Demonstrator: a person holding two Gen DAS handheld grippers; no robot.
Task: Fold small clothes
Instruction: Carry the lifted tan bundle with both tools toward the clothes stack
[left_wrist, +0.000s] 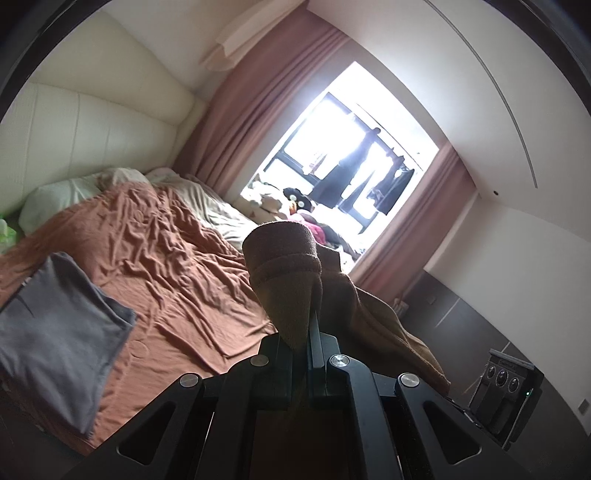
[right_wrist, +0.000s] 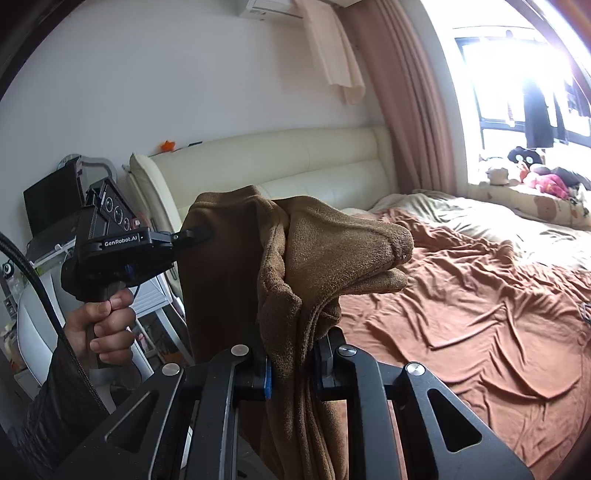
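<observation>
Both grippers, left and right, clamp your fuzzy brown garment; only the left view shows the folded grey cloth.

The brown garment was a matt, fuzzy fleece-like cloth. Both grippers, left and right, were matt black plastic (with shiny metal bolts). The rust sheet looked thin, creased cloth; the headboard, smooth leather-like.

Daylight floods through the large overexposed window, blowing out its panes; nearer foreground sits dim and backlit. Fisheye bending curves walls, and black vignette rings both views' edges.
</observation>
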